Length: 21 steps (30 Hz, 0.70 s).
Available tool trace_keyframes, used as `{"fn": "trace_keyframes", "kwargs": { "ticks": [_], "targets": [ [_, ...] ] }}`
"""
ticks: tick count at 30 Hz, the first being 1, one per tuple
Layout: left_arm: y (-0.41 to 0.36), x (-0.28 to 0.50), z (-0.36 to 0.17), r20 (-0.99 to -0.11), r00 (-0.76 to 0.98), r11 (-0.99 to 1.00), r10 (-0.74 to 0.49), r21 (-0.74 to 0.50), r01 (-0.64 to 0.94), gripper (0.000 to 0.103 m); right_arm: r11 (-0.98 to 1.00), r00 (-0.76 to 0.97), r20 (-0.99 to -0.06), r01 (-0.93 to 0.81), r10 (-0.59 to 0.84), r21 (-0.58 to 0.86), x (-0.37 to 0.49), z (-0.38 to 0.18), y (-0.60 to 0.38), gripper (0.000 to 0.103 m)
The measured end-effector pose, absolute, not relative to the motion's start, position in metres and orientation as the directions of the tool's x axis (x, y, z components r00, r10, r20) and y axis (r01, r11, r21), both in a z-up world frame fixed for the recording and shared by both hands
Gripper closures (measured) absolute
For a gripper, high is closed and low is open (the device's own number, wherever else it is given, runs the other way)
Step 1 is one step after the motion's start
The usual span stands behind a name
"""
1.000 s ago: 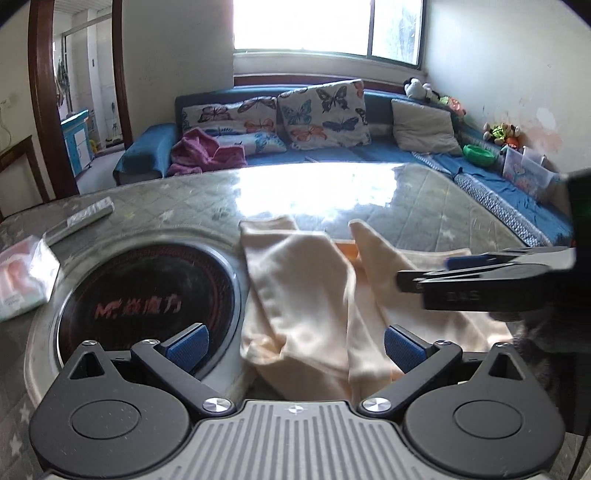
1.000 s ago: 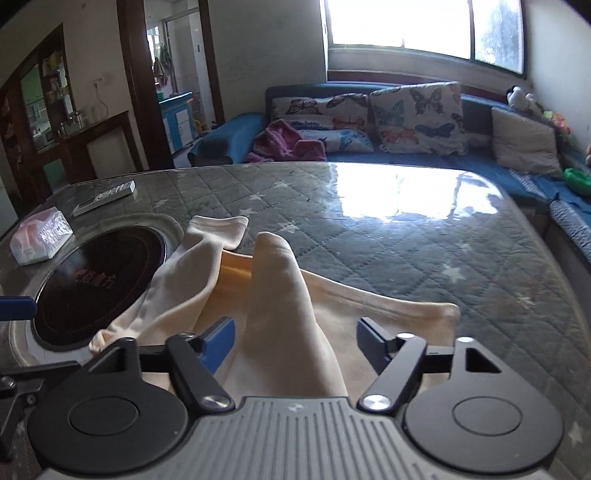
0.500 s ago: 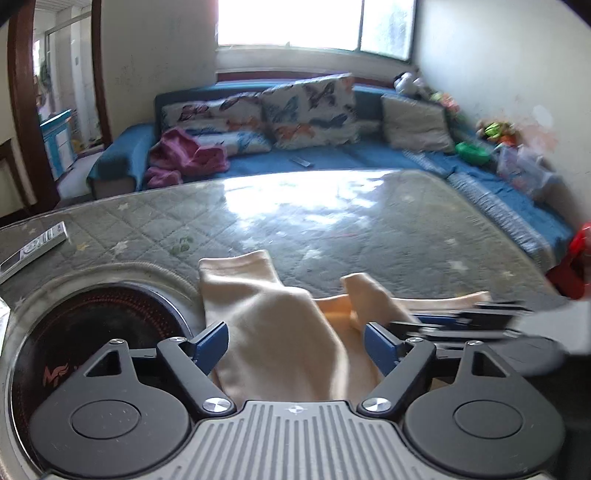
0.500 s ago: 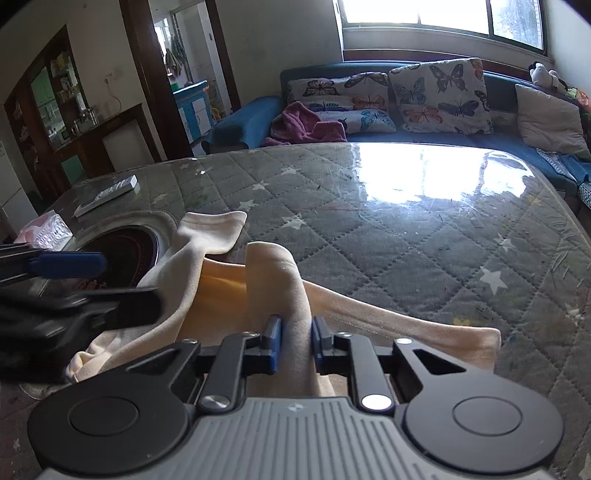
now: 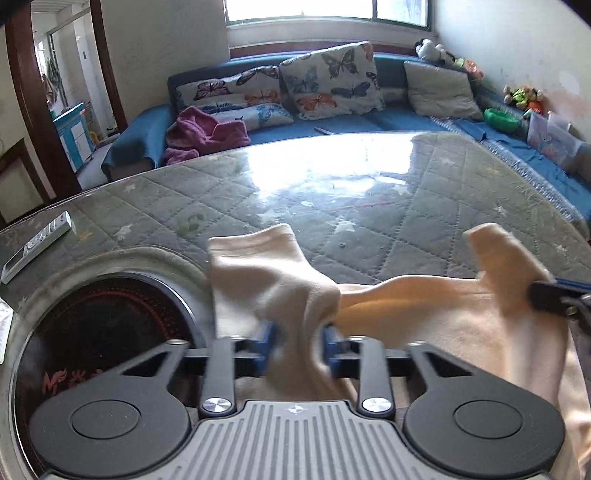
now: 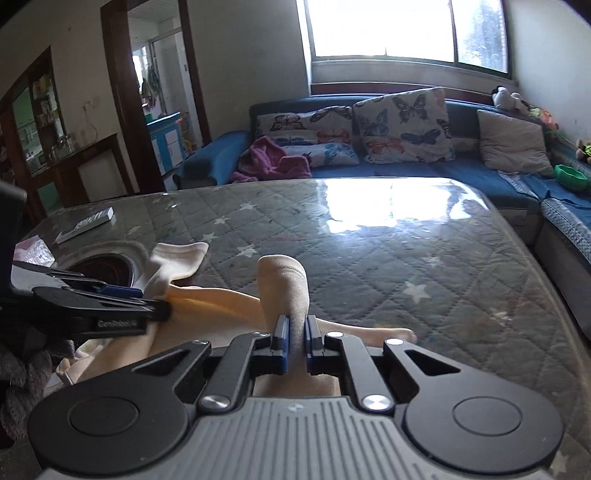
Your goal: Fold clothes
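While the cream garment point(image 5: 436, 317) lies bunched on the quilted table point(image 5: 369, 221), beside the round black hob point(image 5: 103, 325), two sleeve-like folds stand raised. Left gripper point(image 5: 295, 341), angled downward, is closing its jaws around one fold; right gripper point(image 6: 295, 341), likewise tilted, pinches the other firmly.

Ahead of me a bright window point(image 6: 406, 29) glares over a blue sofa point(image 6: 424, 170) with butterfly cushions point(image 6: 402, 125); pale walls point(image 6: 240, 55), a dark wooden doorway point(image 6: 118, 92) on the left, daylight gleaming off the quilted table point(image 6: 369, 236)
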<state>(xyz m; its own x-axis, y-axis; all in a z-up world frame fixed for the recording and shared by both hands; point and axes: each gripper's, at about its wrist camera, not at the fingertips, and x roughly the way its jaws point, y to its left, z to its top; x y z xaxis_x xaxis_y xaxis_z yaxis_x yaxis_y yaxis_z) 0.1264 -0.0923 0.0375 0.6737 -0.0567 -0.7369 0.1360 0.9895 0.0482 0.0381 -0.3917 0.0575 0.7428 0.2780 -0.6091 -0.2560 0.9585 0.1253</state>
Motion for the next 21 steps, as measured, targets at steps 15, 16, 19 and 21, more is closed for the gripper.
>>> {"fn": "trace_keyframes", "kwargs": {
  "ticks": [15,16,19,21],
  "targets": [
    [0.018,0.014,0.093,-0.595,0.796,0.987,-0.113,-0.162,0.02,0.095,0.993,0.83,-0.557,0.042,0.027,0.11,-0.068,0.062,-0.492,0.096],
    [0.026,0.004,0.095,-0.591,0.8,0.986,-0.103,-0.166,0.004,0.095,0.992,0.829,-0.559,0.065,0.009,0.111,-0.076,0.059,-0.498,0.096],
    [0.049,-0.024,0.096,-0.589,0.806,0.985,-0.064,-0.167,-0.044,0.095,0.985,0.819,-0.573,0.124,-0.035,0.117,-0.096,0.05,-0.516,0.096],
    [0.062,-0.041,0.092,-0.601,0.798,0.985,-0.037,-0.158,-0.074,0.095,0.981,0.806,-0.588,0.158,-0.06,0.116,-0.104,0.042,-0.526,0.096]
  ]
}}
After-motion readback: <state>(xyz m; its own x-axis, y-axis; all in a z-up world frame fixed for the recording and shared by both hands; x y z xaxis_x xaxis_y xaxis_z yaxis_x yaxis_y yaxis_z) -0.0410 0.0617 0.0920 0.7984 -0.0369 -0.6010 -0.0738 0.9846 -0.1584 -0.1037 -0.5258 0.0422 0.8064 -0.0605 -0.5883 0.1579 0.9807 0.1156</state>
